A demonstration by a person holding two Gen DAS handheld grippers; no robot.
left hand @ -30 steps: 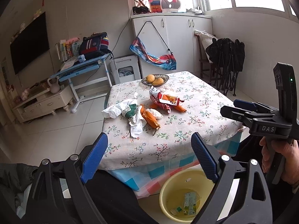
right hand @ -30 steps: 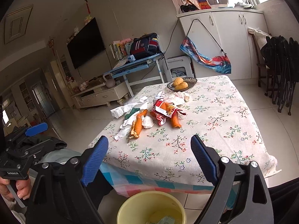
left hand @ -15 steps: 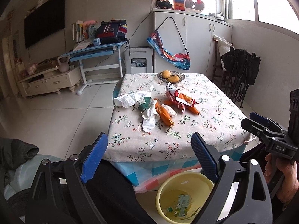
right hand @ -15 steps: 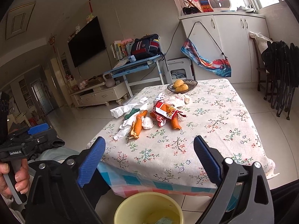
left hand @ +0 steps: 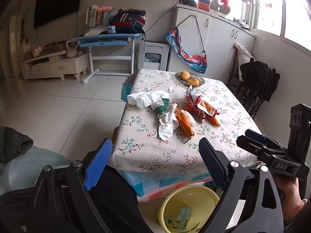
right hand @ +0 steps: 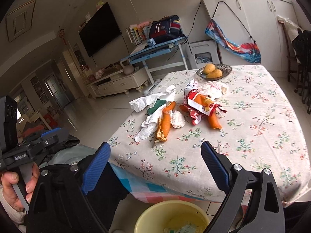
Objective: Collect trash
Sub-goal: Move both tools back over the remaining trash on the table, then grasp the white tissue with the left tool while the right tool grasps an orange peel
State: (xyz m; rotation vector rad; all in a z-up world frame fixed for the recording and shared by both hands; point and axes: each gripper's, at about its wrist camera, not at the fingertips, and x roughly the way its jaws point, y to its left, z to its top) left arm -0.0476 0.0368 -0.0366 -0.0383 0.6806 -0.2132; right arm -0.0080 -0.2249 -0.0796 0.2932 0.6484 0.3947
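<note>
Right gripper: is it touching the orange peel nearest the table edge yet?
Apart. The right wrist view shows the open right gripper short of the orange peel, with bare tablecloth between.

Right gripper (right hand: 155,167) jaws wide, just narrowed slightly, nothing between. Orange peel (right hand: 164,124) and wrappers (right hand: 200,104) ahead on tablecloth (right hand: 252,128). Yellow bin (right hand: 173,217) below.

Fruit dish (left hand: 189,79), possibly mangoes (left hand: 184,75)

Both grippers are black plastic with ribbed blue pads (left hand: 97,166) and silver screws (left hand: 234,163) at the pivots. The right gripper (left hand: 270,152) bears white "DAS" lettering at right of frame and a tiny green light; a pale knitted cuff (right hand: 11,211) shows lower left.
</note>
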